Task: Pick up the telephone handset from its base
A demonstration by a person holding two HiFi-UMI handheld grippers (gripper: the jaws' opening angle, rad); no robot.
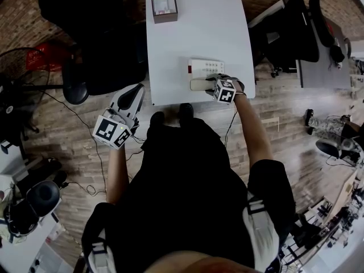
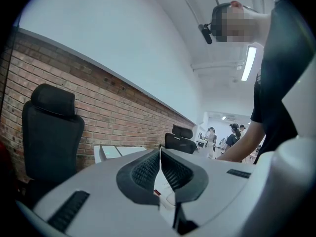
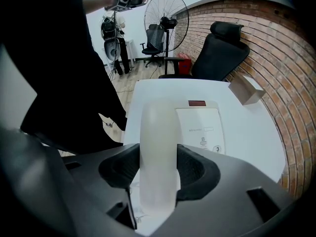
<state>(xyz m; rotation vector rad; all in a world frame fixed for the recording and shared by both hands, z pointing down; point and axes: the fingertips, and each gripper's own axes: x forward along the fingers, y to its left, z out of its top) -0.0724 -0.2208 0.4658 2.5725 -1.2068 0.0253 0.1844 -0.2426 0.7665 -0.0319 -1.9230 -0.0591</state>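
White handset (image 3: 157,132) on base (image 3: 200,125), right gripper (image 3: 158,171) clamped

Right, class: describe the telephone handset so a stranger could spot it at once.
Find the white table; at its near edge sits a white telephone base. The handset lies alongside it, clamped in the right gripper: a plain rounded bar, unlike the flat, buttoned base.

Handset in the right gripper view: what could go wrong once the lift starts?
1. The right gripper clamps the smooth, rounded handset near one end. The long free end may tilt down or slip out of the pads.
2. The phone base sits close to the near edge of the white table. If the handset snags on it while rising, the base could be dragged toward that edge.
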